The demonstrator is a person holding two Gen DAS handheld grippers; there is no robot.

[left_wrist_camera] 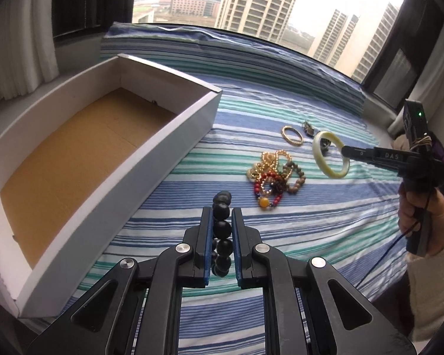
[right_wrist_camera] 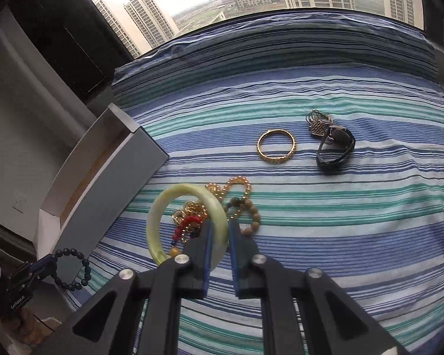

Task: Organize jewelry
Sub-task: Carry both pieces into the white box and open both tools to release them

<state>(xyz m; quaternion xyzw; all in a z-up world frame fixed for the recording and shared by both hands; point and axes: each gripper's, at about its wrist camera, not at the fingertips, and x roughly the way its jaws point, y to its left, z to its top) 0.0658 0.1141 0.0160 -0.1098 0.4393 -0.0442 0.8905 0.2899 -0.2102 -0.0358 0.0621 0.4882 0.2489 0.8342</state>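
Observation:
My left gripper (left_wrist_camera: pixel 222 216) is shut on a black bead bracelet (left_wrist_camera: pixel 222 227), lifted above the striped cloth; the same bracelet (right_wrist_camera: pixel 71 269) hangs at lower left in the right wrist view. My right gripper (right_wrist_camera: pixel 219 230) is shut on a pale green jade bangle (right_wrist_camera: pixel 162 204), also raised; in the left wrist view the bangle (left_wrist_camera: pixel 330 153) hangs at the right gripper's tip (left_wrist_camera: pixel 344 151). An open white box (left_wrist_camera: pixel 53 171) with a brown floor lies to the left. A tangled heap of bead bracelets (left_wrist_camera: pixel 270 177) stays on the cloth.
A gold bangle (right_wrist_camera: pixel 276 146), a dark watch (right_wrist_camera: pixel 336 148) and a small metal chain piece (right_wrist_camera: pixel 316 124) lie farther back on the blue and green striped cloth (right_wrist_camera: pixel 340 236). A window runs behind the cloth. A hand and sleeve (left_wrist_camera: pixel 423 230) hold the right gripper.

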